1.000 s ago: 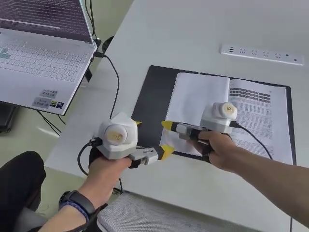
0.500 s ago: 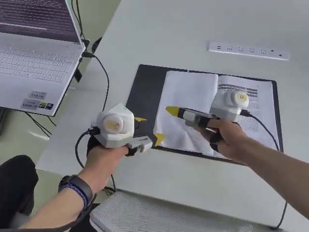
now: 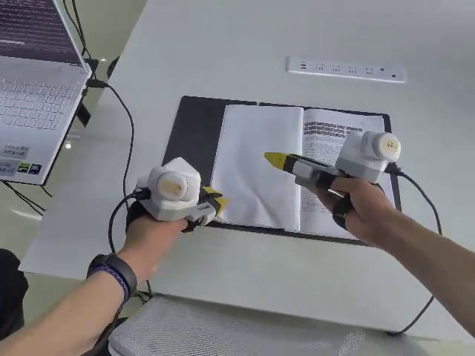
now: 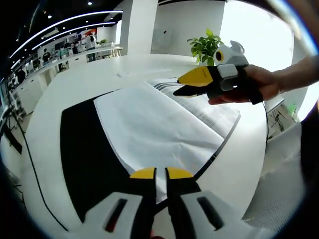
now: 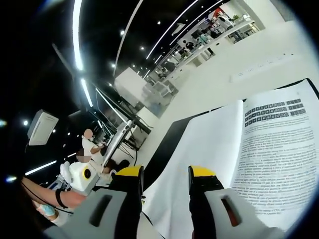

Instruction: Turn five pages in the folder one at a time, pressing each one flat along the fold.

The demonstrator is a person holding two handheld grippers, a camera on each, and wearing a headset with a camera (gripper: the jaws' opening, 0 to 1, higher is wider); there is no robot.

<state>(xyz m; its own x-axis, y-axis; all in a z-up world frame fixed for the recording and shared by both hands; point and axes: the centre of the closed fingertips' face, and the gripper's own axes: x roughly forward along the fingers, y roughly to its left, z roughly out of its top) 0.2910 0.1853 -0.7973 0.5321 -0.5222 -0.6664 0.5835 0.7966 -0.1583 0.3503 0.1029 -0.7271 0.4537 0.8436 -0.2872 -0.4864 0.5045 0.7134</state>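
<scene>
A black folder lies open on the white table, with a blank white page on its left and a printed page on its right. My left gripper sits at the blank page's near-left corner; its jaws are almost together, and I cannot tell whether they pinch the paper. My right gripper hovers over the blank page close to the fold, pointing left. Its jaws stand apart with nothing between them. It also shows in the left gripper view as the right gripper, above the printed page.
A laptop stands at the far left with a black cable running down beside the folder. A white power strip lies behind the folder. A mesh chair seat is below the table's near edge.
The head camera has swung left to right. The left gripper's jaws have gone from apart to almost together at the page corner. My right gripper has moved across the blank page toward the fold.
</scene>
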